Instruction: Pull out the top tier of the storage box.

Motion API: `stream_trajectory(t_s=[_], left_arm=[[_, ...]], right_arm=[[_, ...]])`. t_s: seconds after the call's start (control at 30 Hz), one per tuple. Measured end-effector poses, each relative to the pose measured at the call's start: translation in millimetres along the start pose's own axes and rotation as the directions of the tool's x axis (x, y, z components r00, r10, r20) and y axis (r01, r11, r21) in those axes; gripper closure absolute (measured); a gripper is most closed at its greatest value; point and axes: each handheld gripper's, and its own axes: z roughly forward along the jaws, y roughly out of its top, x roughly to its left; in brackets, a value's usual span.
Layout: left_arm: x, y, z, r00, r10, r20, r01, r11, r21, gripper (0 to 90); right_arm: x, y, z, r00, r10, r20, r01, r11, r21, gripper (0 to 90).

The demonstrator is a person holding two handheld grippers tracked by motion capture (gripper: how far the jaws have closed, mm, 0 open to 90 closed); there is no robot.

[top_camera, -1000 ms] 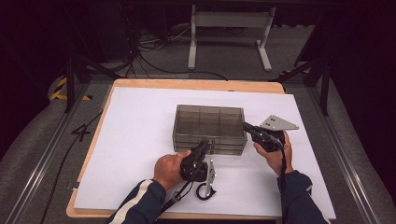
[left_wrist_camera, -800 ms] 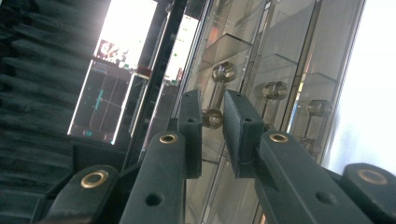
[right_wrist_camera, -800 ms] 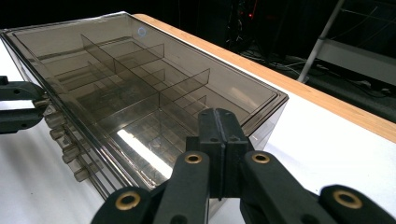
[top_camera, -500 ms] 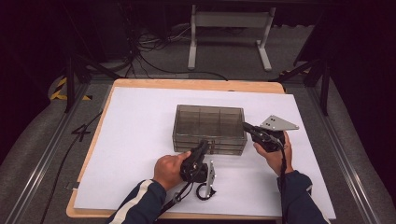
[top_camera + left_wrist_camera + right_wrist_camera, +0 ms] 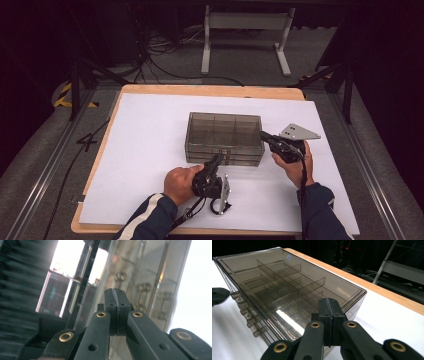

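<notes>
Vs the earlier high view frames: almost no change. Left gripper point(image 5: 216, 161) has crept a touch closer to the front face of the drawer box point(image 5: 224, 131); right gripper point(image 5: 265, 137) sits at the box's right front corner, same as before. Box hasn't shifted. Reads as lining up on a drawer pull, pull not yet started, all drawers look pushed in.

Left gripper point(image 5: 115, 293): jaws pressed together, nothing between them, tip just off the clear drawer fronts, pointing between the small knobs point(image 5: 120, 276). Can't tell if tip touches the plastic.

Right gripper point(image 5: 329, 305): jaws likewise closed flat, empty, tip against or just over the box's near corner by the lid edge; contact unclear. Prob bracing the box while the other hand works.

Box: smoky see-through plastic, flat lid, dividers point(image 5: 287, 282) inside making compartments, stacked shallow drawers w/ stubby clear knobs point(image 5: 249, 320) along the front. Compartments look empty from here. It sits mid-desk on the white sheet point(image 5: 145, 140), a bit right of centre, front side toward the person, well in from every edge of the desk point(image 5: 210, 91).
</notes>
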Motion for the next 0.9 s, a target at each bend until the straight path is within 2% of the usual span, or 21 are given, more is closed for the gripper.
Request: stream_trajectory(t_s=[0.03, 0.07, 0.17, 0.2, 0.23, 0.3, 0.37, 0.5, 0.6, 0.63, 0.67, 0.7, 0.73, 0.8, 0.87, 0.9], left_arm=[[0.3, -1.4, 0.4, 0.9999, -0.013, 0.003, 0.013, 0.9999, -0.004, 87.6], [0.9, -1.6, 0.3, 0.9998, -0.009, 0.017, 0.009, 0.9999, -0.006, 84.6], [-1.5, 0.7, 2.3, 0.9996, 0.024, 0.016, -0.024, 0.9997, -0.004, 77.9], [-2.7, 2.2, 3.0, 0.9991, 0.039, 0.015, -0.039, 0.9992, 0.012, 76.4], [-3.5, 3.6, 4.9, 0.9981, 0.062, 0.0, -0.062, 0.9981, 0.009, 75.0], [-5.0, 4.9, 6.6, 0.9978, 0.066, -0.011, -0.066, 0.9977, 0.015, 74.4], [-5.4, 7.1, 8.6, 0.9975, 0.065, -0.027, -0.065, 0.9978, 0.012, 75.0], [-8.4, 10.8, 9.9, 0.9928, 0.109, -0.051, -0.109, 0.9941, 0.0, 78.5], [-9.1, 11.4, 8.3, 0.9921, 0.114, -0.051, -0.115, 0.9933, -0.012, 80.5], [-9.4, 12.2, 5.8, 0.9928, 0.116, -0.031, -0.117, 0.9923, -0.041, 84.9], [-9.5, 15.2, 6.0, 0.9903, 0.124, -0.062, -0.126, 0.9918, -0.023, 90.0], [-6.7, 15.4, 5.8, 0.9906, 0.125, -0.055, -0.126, 0.9919, -0.011, 90.0], [-2.8, 14.0, 7.4, 0.9941, 0.099, -0.044, -0.1, 0.9949, -0.014, 90.0], [-0.4, 13.8, 7.2, 0.9949, 0.096, -0.029, -0.097, 0.9953, -0.01, 89.9], [-1.8, 14.1, 6.2, 0.9916, 0.126, -0.03, -0.126, 0.9919, -0.011, 89.7], [-3.1, 14.2, 3.5, 0.9874, 0.15, -0.051, -0.151, 0.9885, -0.009, 86.1]], right_arm=[[0.3, 0.1, -0.2, 1.0, -0.001, 0.002, 0.001, 1.0, 0.001, 90.0], [0.7, 0.2, -0.3, 1.0, -0.004, 0.003, 0.004, 1.0, 0.001, 90.0], [0.0, 0.0, -0.3, 1.0, -0.003, -0.001, 0.003, 1.0, 0.001, 90.0], [-0.3, 0.0, -0.4, 1.0, 0.0, -0.004, 0.0, 1.0, 0.001, 90.0], [-0.3, -0.1, -0.4, 1.0, 0.0, -0.003, 0.0, 1.0, 0.0, 90.0], [-0.2, -0.2, -0.4, 1.0, 0.001, -0.003, -0.001, 1.0, 0.0, 90.0], [-0.1, -0.1, -0.2, 1.0, -0.002, -0.001, 0.002, 1.0, 0.0, 90.0], [0.1, -0.1, -0.2, 1.0, -0.002, 0.002, 0.002, 1.0, 0.0, 90.0], [0.8, 0.0, -0.2, 1.0, -0.003, 0.003, 0.003, 1.0, -0.002, 90.0], [0.7, -0.1, -0.2, 1.0, -0.005, 0.002, 0.005, 1.0, -0.001, 90.0], [0.6, -0.1, -0.3, 1.0, -0.004, 0.003, 0.004, 1.0, -0.001, 90.0], [0.4, -0.2, -0.4, 1.0, -0.005, 0.001, 0.005, 1.0, 0.0, 90.0], [0.4, -0.2, -0.4, 1.0, -0.003, 0.002, 0.003, 1.0, 0.0, 90.0], [0.8, 0.0, -0.4, 1.0, -0.007, 0.003, 0.007, 1.0, 0.0, 90.0], [0.9, 0.0, -0.5, 1.0, -0.009, 0.003, 0.009, 1.0, 0.0, 90.0], [0.9, 0.0, -0.5, 1.0, -0.009, 0.003, 0.009, 1.0, 0.0, 90.0]])
